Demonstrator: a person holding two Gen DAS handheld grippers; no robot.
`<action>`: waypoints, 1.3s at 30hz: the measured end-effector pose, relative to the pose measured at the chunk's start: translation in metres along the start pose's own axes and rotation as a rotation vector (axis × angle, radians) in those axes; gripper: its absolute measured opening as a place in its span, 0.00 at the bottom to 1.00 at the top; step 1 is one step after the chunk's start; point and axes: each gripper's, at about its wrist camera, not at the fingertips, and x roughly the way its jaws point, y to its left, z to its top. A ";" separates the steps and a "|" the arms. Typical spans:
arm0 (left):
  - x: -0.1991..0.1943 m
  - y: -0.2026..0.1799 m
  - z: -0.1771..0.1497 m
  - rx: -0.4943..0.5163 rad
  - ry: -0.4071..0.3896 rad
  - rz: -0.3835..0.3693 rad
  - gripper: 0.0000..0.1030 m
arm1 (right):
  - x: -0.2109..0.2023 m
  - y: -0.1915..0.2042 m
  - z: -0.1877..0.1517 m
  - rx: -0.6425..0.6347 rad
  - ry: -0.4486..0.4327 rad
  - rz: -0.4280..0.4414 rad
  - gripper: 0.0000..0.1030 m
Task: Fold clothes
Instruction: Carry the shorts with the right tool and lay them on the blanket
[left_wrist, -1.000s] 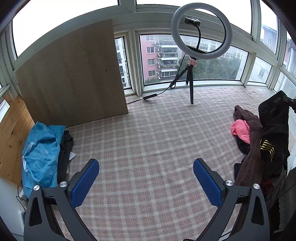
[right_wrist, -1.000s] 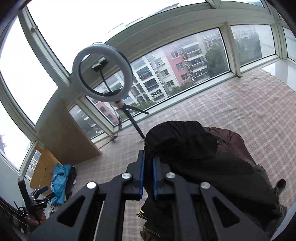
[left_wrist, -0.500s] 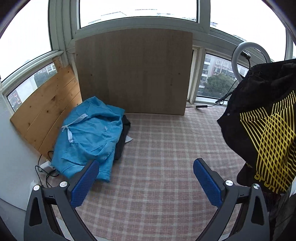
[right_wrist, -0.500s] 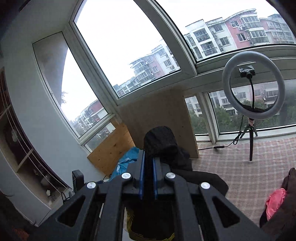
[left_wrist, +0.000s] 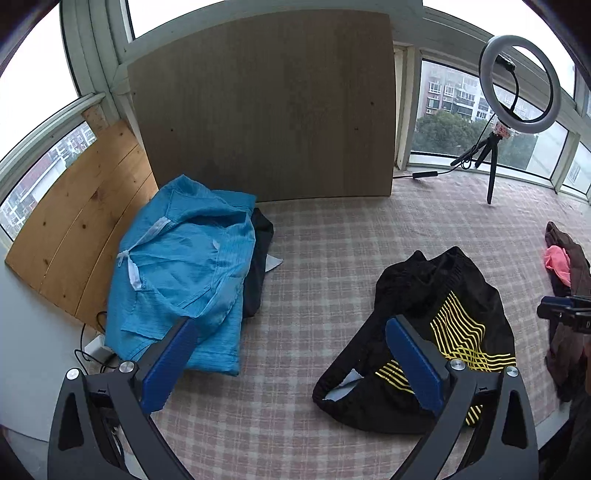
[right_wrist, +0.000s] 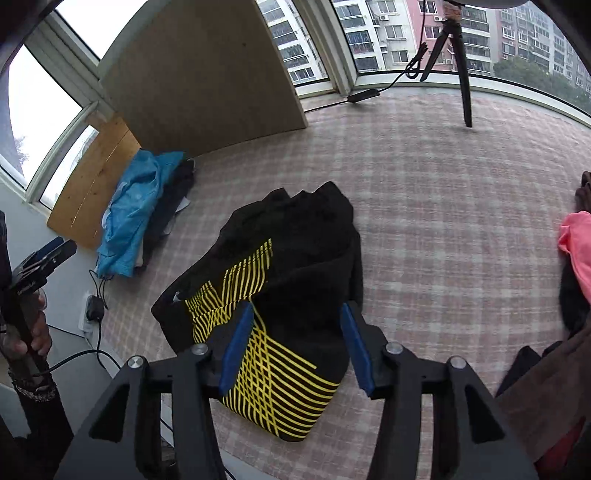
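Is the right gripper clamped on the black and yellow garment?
No. The right gripper is open, and the black and yellow garment lies loose on the checked cloth.

At the right frame edge the brown clothes pile (left_wrist: 565, 295) is cut off; blue garment (left_wrist: 184, 273) hides a dark one beneath.

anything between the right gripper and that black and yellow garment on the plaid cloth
Nothing visible. The right gripper is open directly over the black garment with yellow stripes, which lies crumpled on the plaid cloth. The blue garment sits off to the side.
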 end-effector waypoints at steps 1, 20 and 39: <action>0.005 -0.001 0.000 0.000 0.006 -0.009 0.99 | 0.011 0.013 -0.002 -0.017 0.016 0.002 0.58; 0.019 0.094 -0.072 -0.184 0.100 0.100 0.99 | 0.122 0.112 -0.016 -0.422 0.179 -0.120 0.05; 0.085 -0.086 0.026 0.162 0.128 -0.187 0.99 | -0.119 -0.156 -0.065 0.283 -0.144 -0.394 0.16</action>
